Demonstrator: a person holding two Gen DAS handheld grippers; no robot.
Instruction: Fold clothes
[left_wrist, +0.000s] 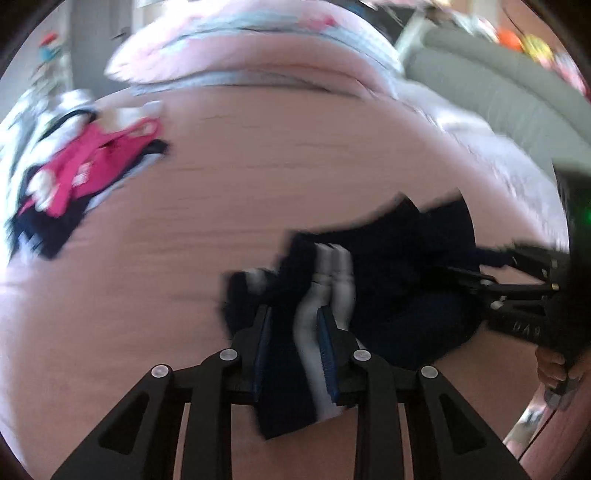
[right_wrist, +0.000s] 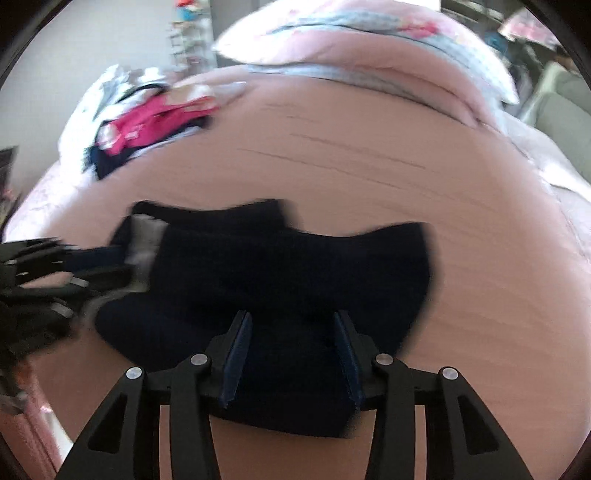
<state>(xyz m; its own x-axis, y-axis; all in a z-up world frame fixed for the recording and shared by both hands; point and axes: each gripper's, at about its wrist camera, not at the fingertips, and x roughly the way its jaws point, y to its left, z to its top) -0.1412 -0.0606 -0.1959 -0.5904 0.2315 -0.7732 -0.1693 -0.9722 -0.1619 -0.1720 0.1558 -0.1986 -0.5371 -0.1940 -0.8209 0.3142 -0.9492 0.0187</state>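
Observation:
A dark navy garment with white side stripes (left_wrist: 399, 258) lies on the pink bed. My left gripper (left_wrist: 295, 314) is shut on its striped edge and holds that part bunched and lifted. In the right wrist view the garment (right_wrist: 280, 266) spreads out below my right gripper (right_wrist: 291, 317), whose jaws stand apart over the cloth; the cloth between them looks slack. The right gripper also shows at the right in the left wrist view (left_wrist: 491, 269). The left gripper shows blurred at the left in the right wrist view (right_wrist: 74, 266). Both frames are motion-blurred.
A pile of clothes with a bright pink piece (left_wrist: 88, 166) lies at the far left of the bed (right_wrist: 151, 125). A pink and grey pillow (left_wrist: 251, 48) lies at the head. A grey couch (left_wrist: 517, 85) stands beyond the bed's right side.

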